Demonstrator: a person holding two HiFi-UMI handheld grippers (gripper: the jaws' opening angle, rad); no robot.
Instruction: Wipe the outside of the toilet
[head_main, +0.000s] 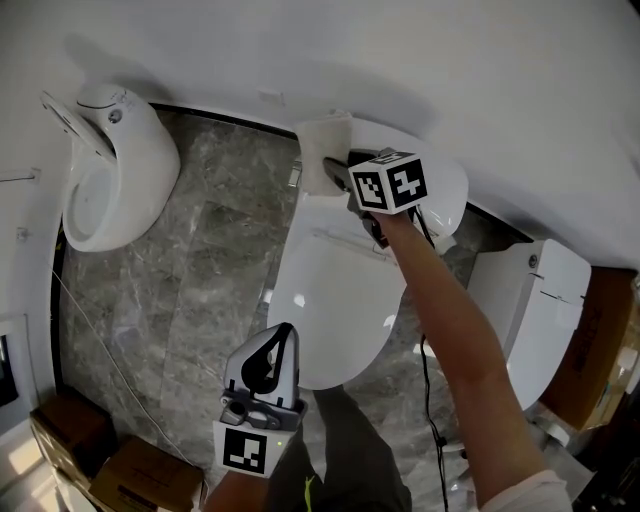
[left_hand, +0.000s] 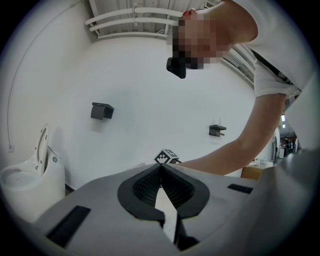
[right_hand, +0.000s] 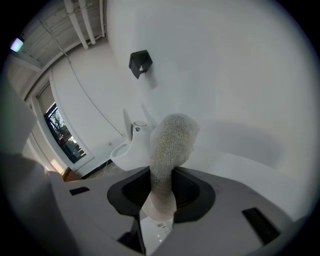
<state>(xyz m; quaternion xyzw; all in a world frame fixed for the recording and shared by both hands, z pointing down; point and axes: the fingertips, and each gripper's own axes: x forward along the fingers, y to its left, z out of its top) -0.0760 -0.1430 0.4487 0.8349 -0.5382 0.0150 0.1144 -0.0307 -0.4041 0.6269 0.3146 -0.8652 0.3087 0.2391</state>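
The white toilet (head_main: 335, 300) stands in the middle of the head view with its lid down. My right gripper (head_main: 338, 172) reaches over the lid to the toilet's back left corner, shut on a white fluffy cloth (head_main: 325, 148) that lies against the rear part by the wall. In the right gripper view the cloth (right_hand: 170, 145) sticks up from between the jaws of that gripper (right_hand: 162, 182). My left gripper (head_main: 284, 335) hangs near the toilet's front edge, apart from it. Its jaws (left_hand: 160, 169) are shut with nothing in them.
A second white bowl with a raised seat (head_main: 115, 170) hangs at the left wall. Another white toilet unit (head_main: 535, 300) stands at the right. Cardboard boxes (head_main: 130, 470) sit at the bottom left. A black cable (head_main: 432, 400) trails across the grey marble floor (head_main: 200, 270).
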